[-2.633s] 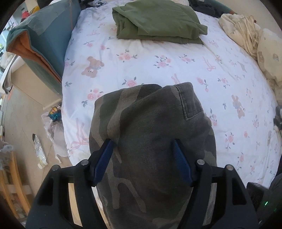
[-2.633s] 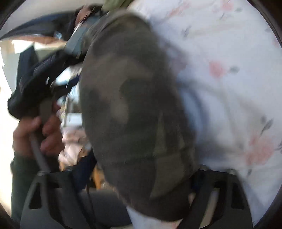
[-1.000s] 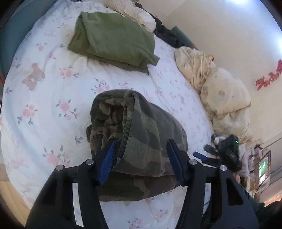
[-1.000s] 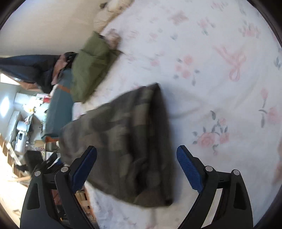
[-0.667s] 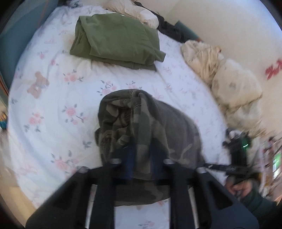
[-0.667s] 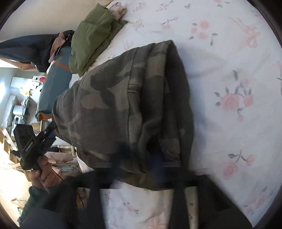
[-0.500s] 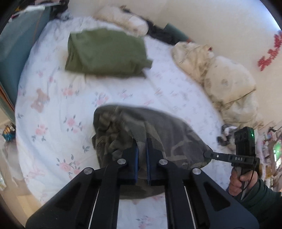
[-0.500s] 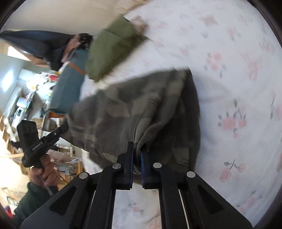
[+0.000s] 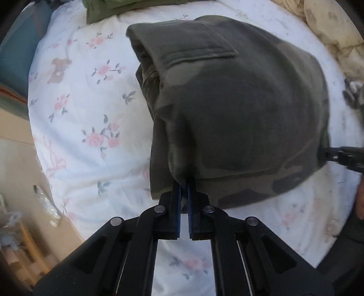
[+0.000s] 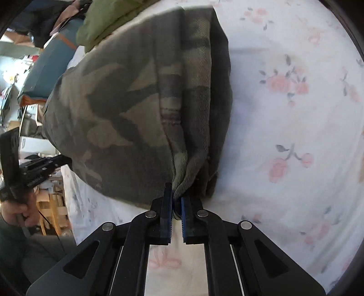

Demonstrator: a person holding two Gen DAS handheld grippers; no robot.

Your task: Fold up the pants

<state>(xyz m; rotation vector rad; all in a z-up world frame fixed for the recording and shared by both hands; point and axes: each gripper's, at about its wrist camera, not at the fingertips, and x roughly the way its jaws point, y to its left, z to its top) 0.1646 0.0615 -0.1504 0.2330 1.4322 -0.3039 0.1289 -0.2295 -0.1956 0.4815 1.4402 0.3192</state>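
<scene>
Camouflage pants (image 9: 238, 109) lie folded in a thick bundle on a white flowered bed sheet (image 9: 91, 118), a back pocket flap showing on top. My left gripper (image 9: 183, 189) is shut on the near edge of the bundle, pinching a fold of cloth between its blue pads. In the right wrist view the same camouflage pants (image 10: 136, 102) fill the left half, and my right gripper (image 10: 176, 198) is shut on a bunched corner of them. The left gripper (image 10: 52, 162) shows at the left edge there, held by a hand.
A folded olive-green garment (image 9: 127, 9) lies further up the bed. Cream bedding (image 9: 334, 29) is heaped at the upper right. A blue cushion (image 9: 13, 50) sits at the left bed edge, with floor and clutter (image 9: 27, 216) beyond. The other gripper (image 9: 341, 157) reaches in from the right.
Both grippers went from open around the pants to shut on their near edge. The cameras dropped closer, so the bundle now fills far more of each view.
</scene>
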